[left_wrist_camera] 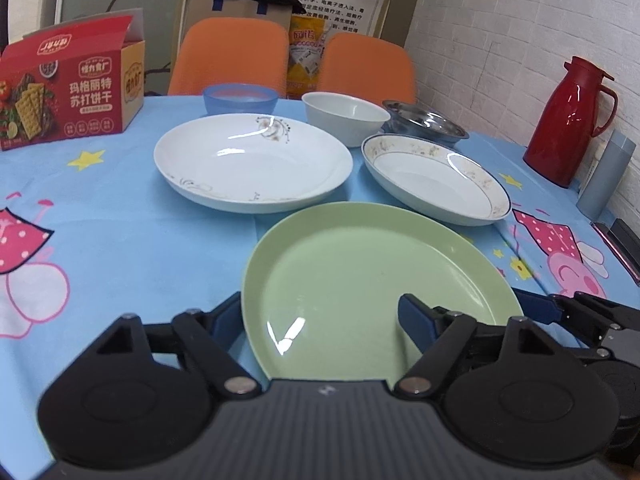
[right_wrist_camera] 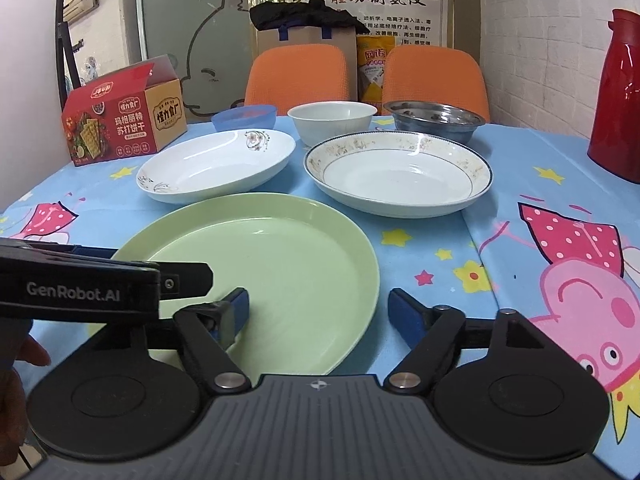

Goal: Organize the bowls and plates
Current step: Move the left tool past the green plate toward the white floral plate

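Nearest the left wrist camera, the left gripper point(left_wrist_camera: 320, 320) straddles the near rim of the green plate point(left_wrist_camera: 360, 272), one blue pad outside the rim, the other over the plate's bowl; its jaws stand apart, not pressing. Beyond lie a large white plate point(left_wrist_camera: 252, 164), a rimmed patterned plate point(left_wrist_camera: 436, 180), a white bowl point(left_wrist_camera: 340, 118), a blue bowl point(left_wrist_camera: 239, 98) and a steel bowl point(left_wrist_camera: 426, 122) on the blue tablecloth point(left_wrist_camera: 120, 240).

From the right wrist, the right gripper point(right_wrist_camera: 320, 312) is spread across the green plate's right edge, gripping nothing.
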